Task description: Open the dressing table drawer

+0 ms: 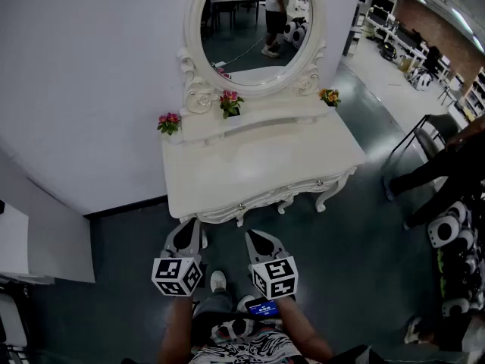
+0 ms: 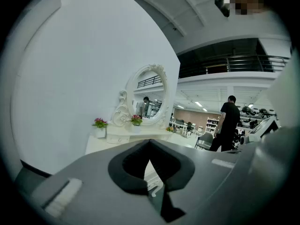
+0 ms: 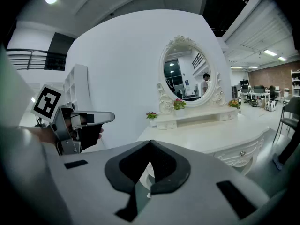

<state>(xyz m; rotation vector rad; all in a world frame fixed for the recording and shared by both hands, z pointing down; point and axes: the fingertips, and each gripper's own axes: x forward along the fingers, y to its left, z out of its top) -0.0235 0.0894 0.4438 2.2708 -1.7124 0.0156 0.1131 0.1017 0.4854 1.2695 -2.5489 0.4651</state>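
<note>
Jaws of left gripper (image 1: 186, 232) and right gripper (image 1: 257, 238) together, empty, at 6 o'clock of white carved wooden drawer (image 1: 263, 197). Probably light, rigid; best taken at small round silver knob (image 1: 241, 205).

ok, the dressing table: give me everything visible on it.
The dressing table is white and glossy-looking, with a carved front, curved legs and small round knobs on front drawers that all sit shut. An oval mirror in a scrolled frame rises behind a raised shelf carrying three flower pots. It stands against the white wall on a dark floor. The left tool and right tool are short of it, not touching.
</note>
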